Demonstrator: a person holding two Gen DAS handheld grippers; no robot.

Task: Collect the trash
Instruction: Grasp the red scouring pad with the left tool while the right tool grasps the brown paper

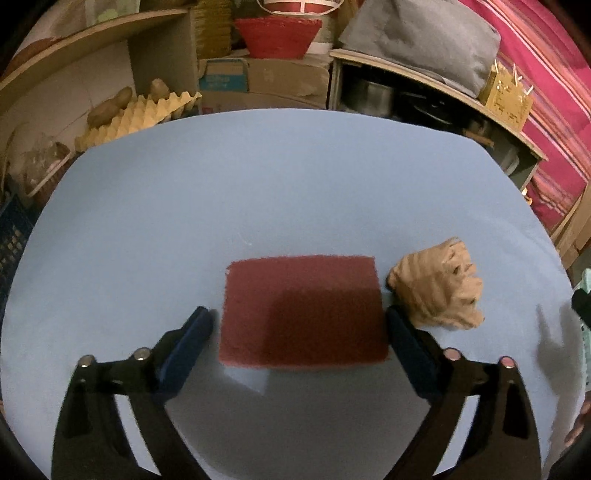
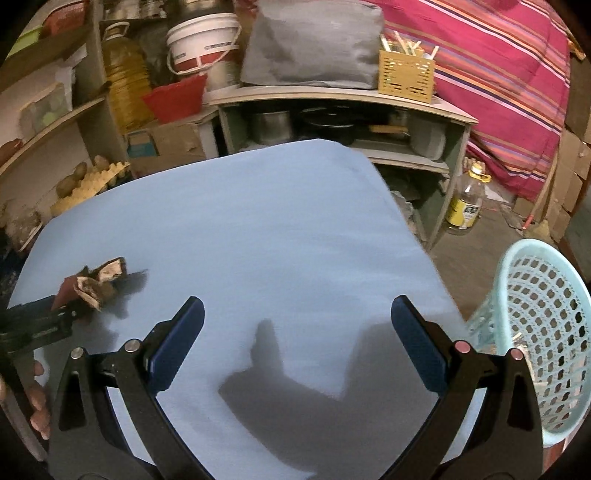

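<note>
A flat dark red pad [image 1: 303,310] lies on the blue table [image 1: 258,192]. A crumpled brown paper wad [image 1: 439,286] sits just right of it, touching its corner. My left gripper [image 1: 299,321] is open, its fingers straddling the near part of the red pad, low over the table. In the right wrist view the wad [image 2: 98,282] and the red pad's edge [image 2: 64,291] show at far left with the left gripper beside them. My right gripper [image 2: 297,314] is open and empty above the table's right part.
A light blue mesh basket [image 2: 535,321] stands off the table's right edge, with some scraps inside. Shelves with egg trays [image 1: 140,116], a red bowl [image 1: 277,35], pots and a bottle [image 2: 467,199] lie beyond the table.
</note>
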